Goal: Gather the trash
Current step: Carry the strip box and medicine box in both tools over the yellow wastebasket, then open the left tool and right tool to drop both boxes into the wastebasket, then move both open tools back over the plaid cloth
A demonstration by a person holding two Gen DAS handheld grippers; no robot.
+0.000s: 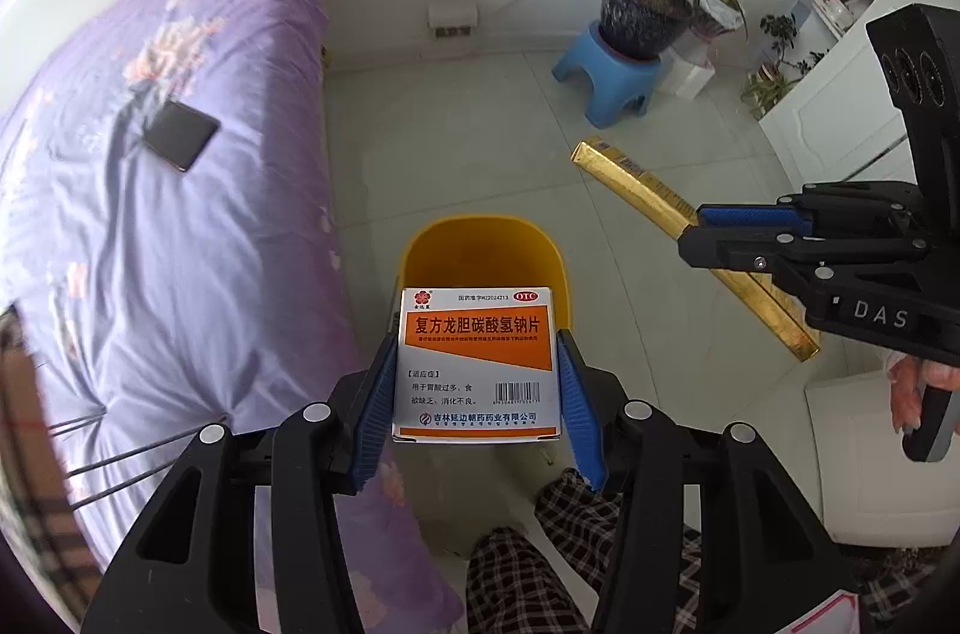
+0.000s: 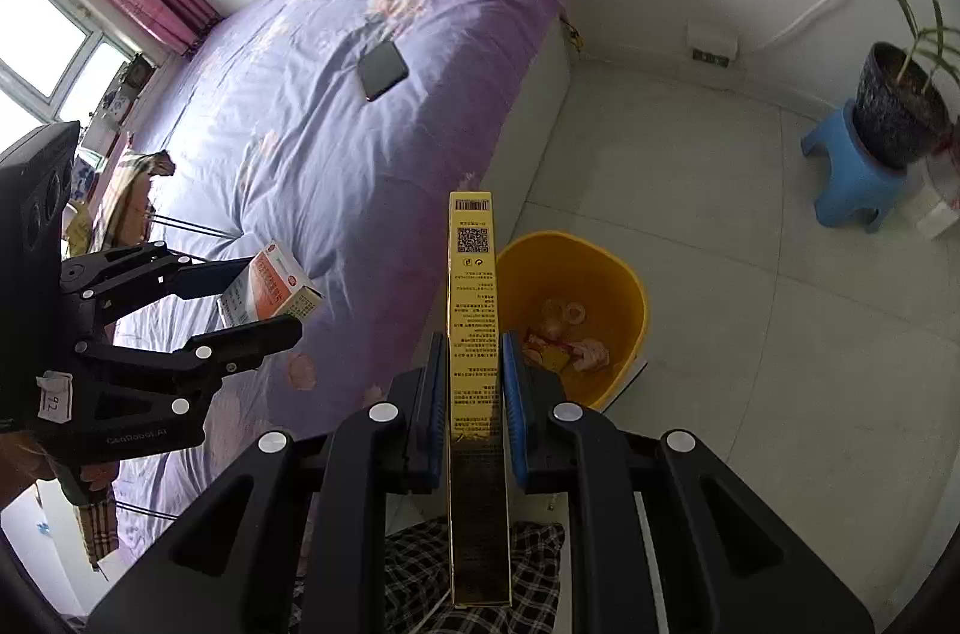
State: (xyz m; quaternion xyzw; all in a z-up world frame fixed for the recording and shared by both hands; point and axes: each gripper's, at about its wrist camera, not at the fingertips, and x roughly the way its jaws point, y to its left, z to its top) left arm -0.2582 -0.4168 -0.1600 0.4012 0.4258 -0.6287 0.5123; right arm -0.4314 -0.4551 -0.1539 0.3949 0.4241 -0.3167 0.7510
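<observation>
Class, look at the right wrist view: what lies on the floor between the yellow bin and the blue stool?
Nothing: between the yellow bin and the blue stool there is only bare pale floor tile, as the right wrist view shows.

Floor [image 2: 750, 274] bears yellow bin [image 2: 624, 298]; bed [image 2: 336, 141] perhaps a phone [image 2: 384, 71]

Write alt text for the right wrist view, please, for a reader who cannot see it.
The right gripper holds a long gold cardboard box upright between its blue fingers, near a yellow plastic bin with scraps inside. At left, the left gripper holds an orange-and-white medicine box beside a purple bed.
</observation>
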